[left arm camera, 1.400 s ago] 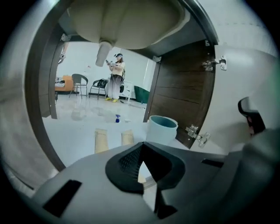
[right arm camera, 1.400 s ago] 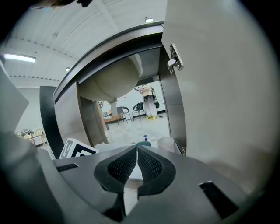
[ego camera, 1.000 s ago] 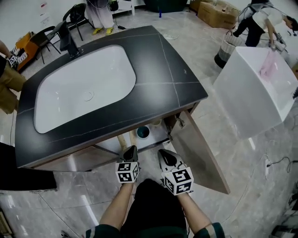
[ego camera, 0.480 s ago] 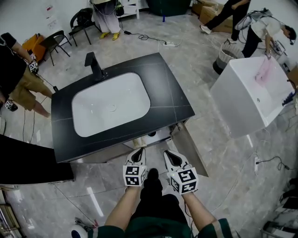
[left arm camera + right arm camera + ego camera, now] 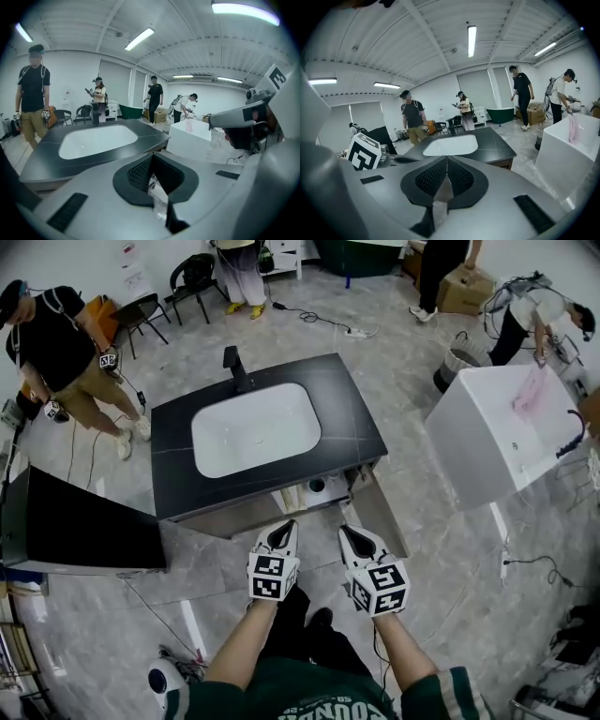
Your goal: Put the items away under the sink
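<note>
The black vanity top [image 5: 356,432] with its white basin [image 5: 255,427] stands well below me. Its cabinet door [image 5: 380,512] hangs open at the front right, and a round teal-lidded item [image 5: 317,486] shows inside on the shelf. My left gripper [image 5: 286,527] and right gripper [image 5: 346,532] are held side by side above the floor in front of the cabinet, apart from it. Both are shut with nothing between the jaws. In the left gripper view the left gripper [image 5: 151,155] points over the basin [image 5: 96,140]. The right gripper [image 5: 446,159] points toward the counter [image 5: 487,145].
A large white block-shaped basin [image 5: 497,432] stands on the floor to the right. A black box [image 5: 75,531] lies at the left. A black faucet [image 5: 234,367] rises behind the basin. Several people stand around the room's back, and cables run over the grey floor.
Both grippers have risen away from the open cabinet, staying shut and empty. The head view has lifted, so the vanity looks smaller and farther below.
</note>
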`<state>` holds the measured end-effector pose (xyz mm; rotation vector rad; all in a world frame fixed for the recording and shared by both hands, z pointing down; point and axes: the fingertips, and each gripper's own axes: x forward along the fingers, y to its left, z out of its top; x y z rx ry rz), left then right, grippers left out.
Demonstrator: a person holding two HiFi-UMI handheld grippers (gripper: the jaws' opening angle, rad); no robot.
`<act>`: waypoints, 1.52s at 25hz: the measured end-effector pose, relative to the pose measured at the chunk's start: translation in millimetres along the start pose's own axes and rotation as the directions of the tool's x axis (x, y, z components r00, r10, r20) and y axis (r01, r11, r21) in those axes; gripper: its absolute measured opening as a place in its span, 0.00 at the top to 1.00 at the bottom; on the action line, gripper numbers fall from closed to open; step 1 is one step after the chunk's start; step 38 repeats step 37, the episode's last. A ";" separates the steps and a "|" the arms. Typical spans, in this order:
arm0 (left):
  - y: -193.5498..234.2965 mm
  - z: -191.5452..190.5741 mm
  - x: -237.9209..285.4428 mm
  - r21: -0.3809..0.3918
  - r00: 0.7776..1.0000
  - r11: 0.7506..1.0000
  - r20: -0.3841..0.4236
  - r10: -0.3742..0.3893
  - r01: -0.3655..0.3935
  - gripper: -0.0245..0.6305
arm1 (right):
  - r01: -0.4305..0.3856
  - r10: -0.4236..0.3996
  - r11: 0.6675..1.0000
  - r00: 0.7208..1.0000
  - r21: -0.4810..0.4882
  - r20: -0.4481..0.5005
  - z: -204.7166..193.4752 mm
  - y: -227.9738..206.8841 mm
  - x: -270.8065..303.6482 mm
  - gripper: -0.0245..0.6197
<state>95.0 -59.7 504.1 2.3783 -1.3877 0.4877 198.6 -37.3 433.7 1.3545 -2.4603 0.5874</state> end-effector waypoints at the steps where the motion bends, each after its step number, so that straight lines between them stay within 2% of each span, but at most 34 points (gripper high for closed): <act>1: -2.2 7.9 -10.3 -0.003 1.000 1.000 0.007 0.003 -0.003 0.95 | -0.001 0.001 1.000 1.000 0.001 0.007 8.0 6.3 -8.5 0.90; 6: -9.5 42.6 -58.2 0.024 0.999 1.000 0.046 0.008 -0.010 0.95 | -0.022 0.023 0.999 0.999 -0.034 0.029 36.8 39.0 -33.8 0.90; 10: -13.6 55.4 -95.9 0.072 0.998 0.997 0.056 -0.006 0.002 0.95 | -0.031 0.033 0.998 0.999 -0.054 0.034 44.4 64.6 -48.0 0.90; 13: -8.4 67.9 -109.8 0.070 0.996 0.998 0.089 0.002 -0.008 0.95 | -0.024 0.027 0.998 0.999 -0.059 0.045 49.9 75.2 -48.5 0.90; 19: -7.9 65.8 -128.7 0.048 0.995 0.999 0.098 0.003 -0.008 0.95 | -0.032 0.036 0.996 0.998 -0.085 0.054 48.1 100.5 -54.0 0.90; 28: -18.1 60.7 -139.4 0.040 0.996 0.999 0.093 0.000 -0.004 0.95 | -0.037 0.046 0.994 0.994 -0.102 0.095 59.7 107.8 -70.9 0.90; 38: -30.5 40.9 -149.5 0.032 0.998 0.999 0.062 -0.026 0.024 0.95 | -0.043 0.048 0.996 0.997 -0.080 0.063 37.1 119.1 -82.2 0.90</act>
